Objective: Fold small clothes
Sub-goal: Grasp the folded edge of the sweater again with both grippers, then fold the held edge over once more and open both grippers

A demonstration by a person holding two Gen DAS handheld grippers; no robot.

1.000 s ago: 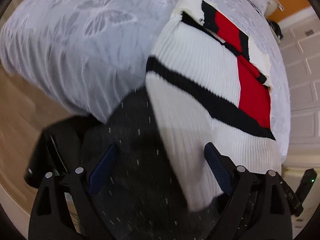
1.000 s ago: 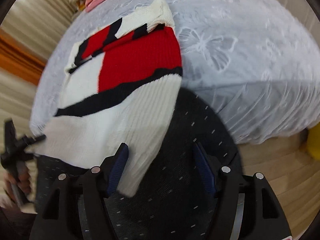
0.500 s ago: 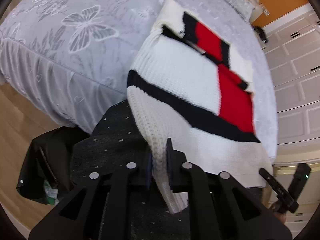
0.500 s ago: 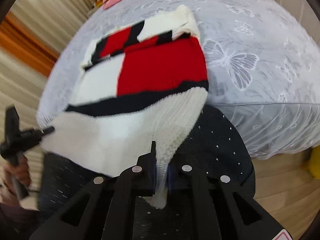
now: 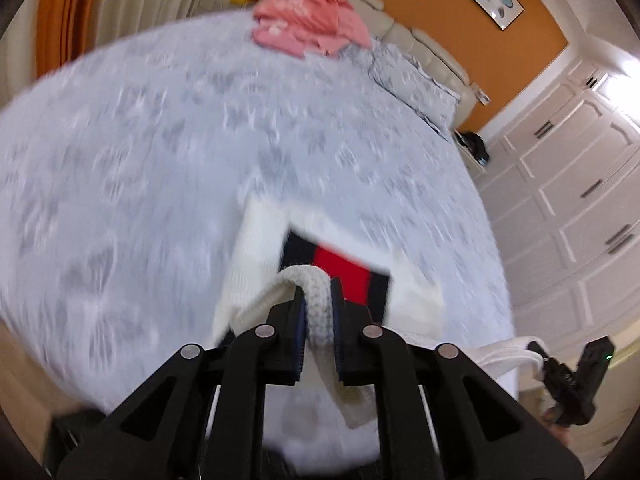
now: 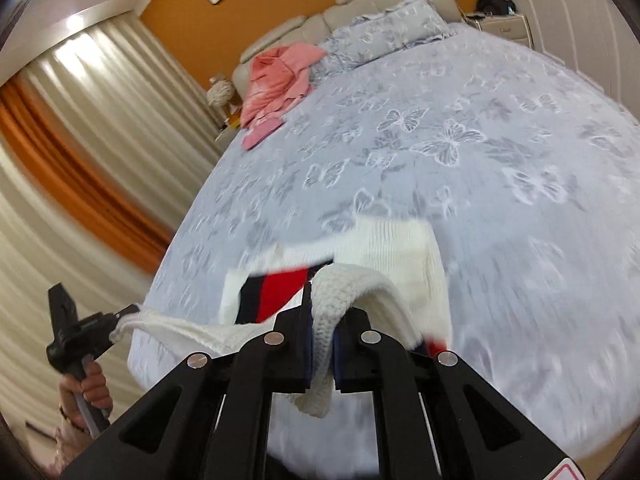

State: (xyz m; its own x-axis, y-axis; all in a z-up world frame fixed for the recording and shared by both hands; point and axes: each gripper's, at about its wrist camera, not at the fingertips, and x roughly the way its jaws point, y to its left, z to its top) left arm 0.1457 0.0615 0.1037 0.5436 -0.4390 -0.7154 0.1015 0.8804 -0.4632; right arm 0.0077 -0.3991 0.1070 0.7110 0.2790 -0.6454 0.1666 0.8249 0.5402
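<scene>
A white knit sweater [image 5: 256, 264] with red and black blocks lies on the bed, its lower part raised and doubled over itself. My left gripper [image 5: 317, 287] is shut on one corner of the thick white hem. At the right edge of that view my right gripper [image 5: 548, 364] holds the opposite hem corner. In the right wrist view the sweater [image 6: 400, 248] shows a red patch under the lifted hem, and my right gripper [image 6: 322, 304] is shut on the hem. The left gripper [image 6: 118, 318], held by a hand [image 6: 90, 390], pulls the hem taut at the left.
The bed [image 6: 460, 140] has a grey butterfly-print cover. Pink clothes [image 5: 312, 28] lie heaped by the headboard, beside a pillow [image 6: 384, 28]. White wardrobe doors [image 5: 572, 184] stand on one side, curtains [image 6: 92, 128] on the other, and a nightstand [image 6: 500, 20] beyond.
Both grippers closed on the sweater's hem, then rose and swung forward over the bed, carrying the hem over the sweater's body. The views now look up the bed to the headboard.
</scene>
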